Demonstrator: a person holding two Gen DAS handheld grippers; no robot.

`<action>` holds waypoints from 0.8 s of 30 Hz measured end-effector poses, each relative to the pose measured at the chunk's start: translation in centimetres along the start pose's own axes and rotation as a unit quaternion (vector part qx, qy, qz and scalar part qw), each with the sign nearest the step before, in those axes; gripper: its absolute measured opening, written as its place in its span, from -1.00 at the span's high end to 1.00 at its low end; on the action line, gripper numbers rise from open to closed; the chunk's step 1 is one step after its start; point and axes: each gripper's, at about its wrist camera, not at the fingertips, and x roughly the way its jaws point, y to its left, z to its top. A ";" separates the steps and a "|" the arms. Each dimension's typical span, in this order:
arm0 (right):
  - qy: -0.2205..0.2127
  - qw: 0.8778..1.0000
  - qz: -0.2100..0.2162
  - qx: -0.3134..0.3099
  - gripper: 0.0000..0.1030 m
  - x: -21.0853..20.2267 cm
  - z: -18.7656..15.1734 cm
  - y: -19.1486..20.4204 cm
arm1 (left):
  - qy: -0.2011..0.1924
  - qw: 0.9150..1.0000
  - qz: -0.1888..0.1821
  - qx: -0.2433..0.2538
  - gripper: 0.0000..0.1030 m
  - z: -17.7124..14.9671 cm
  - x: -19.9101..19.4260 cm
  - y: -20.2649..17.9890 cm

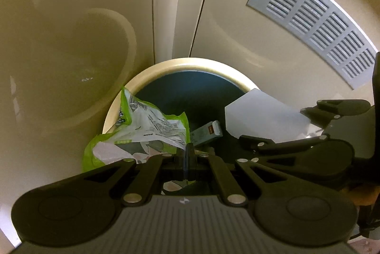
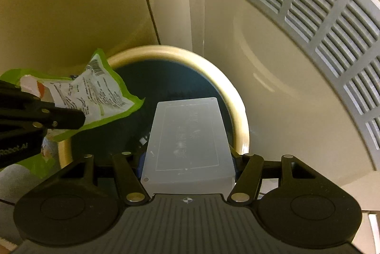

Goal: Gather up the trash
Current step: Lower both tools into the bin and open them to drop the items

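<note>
The left gripper [image 1: 188, 154] pinches a green wrapper [image 1: 142, 125] and the right gripper [image 2: 187, 159] clamps a translucent box [image 2: 187, 135] above the bin [image 2: 237, 99].

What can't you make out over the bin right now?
- Bin bottom: both views, dark, covered by the translucent box and green wrapper.
- Small carton inside: left wrist view, label too small.
- Right hand-held gripper fingertips: right wrist view, hidden by the box.

Box [image 1: 206, 135] in bin [image 1: 185, 64], mostly hidden.
</note>
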 end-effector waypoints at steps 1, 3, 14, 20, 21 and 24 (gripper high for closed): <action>0.003 1.000 0.001 0.003 -0.23 0.3 0.0 0.0 | 0.003 1.000 0.001 0.001 1.00 0.3 0.5 0.0; 0.009 1.000 0.002 0.005 -0.24 1.1 0.2 0.0 | 0.009 1.000 0.002 0.004 1.00 0.4 1.1 0.1; 0.025 0.999 -0.003 0.021 -0.25 2.0 0.7 -0.8 | 0.028 1.000 0.009 0.011 1.00 0.5 3.4 0.2; 0.026 0.999 -0.006 0.038 -0.59 2.0 0.2 -0.6 | 0.035 0.999 0.023 -0.005 -0.30 -0.2 2.9 0.9; 0.021 0.999 -0.009 0.037 -0.63 1.7 0.2 -0.6 | 0.027 0.999 0.031 -0.010 -0.79 -0.4 2.5 1.1; 0.013 0.999 -0.016 0.041 -0.70 0.8 0.0 -0.6 | -0.005 0.999 0.044 -0.017 -0.99 -0.9 0.8 1.4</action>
